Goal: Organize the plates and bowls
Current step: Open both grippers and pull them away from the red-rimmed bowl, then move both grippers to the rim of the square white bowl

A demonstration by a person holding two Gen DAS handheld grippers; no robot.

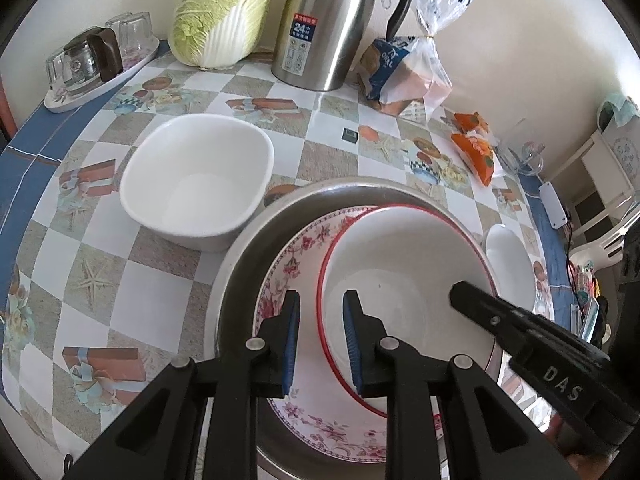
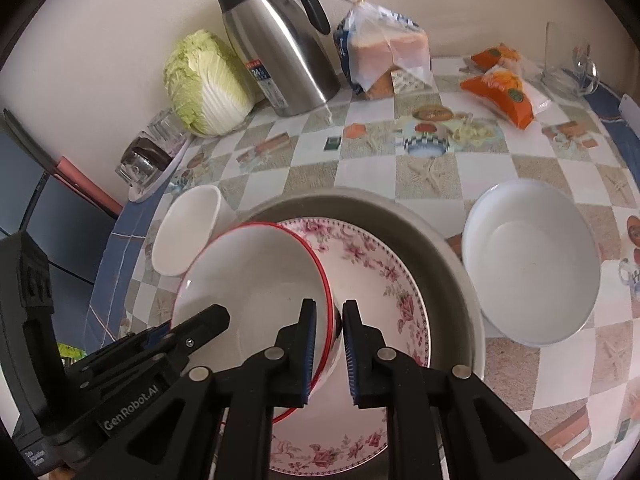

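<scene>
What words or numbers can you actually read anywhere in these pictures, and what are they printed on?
"24" on the sticker of the steel thermos jug; the rest of that sticker is too small to read.
"DAS" on the right gripper.
"GenRobot.AI" on the left gripper; the small label below it is blurred.
Print on the bread bag and orange snack packets is unreadable.

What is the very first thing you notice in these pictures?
The red-rimmed bowl in the middle, with the left gripper and right gripper each straddling its rim. It sits on a flowered plate inside a metal pan. Behind stand a shiny kettle and a cabbage.
</scene>
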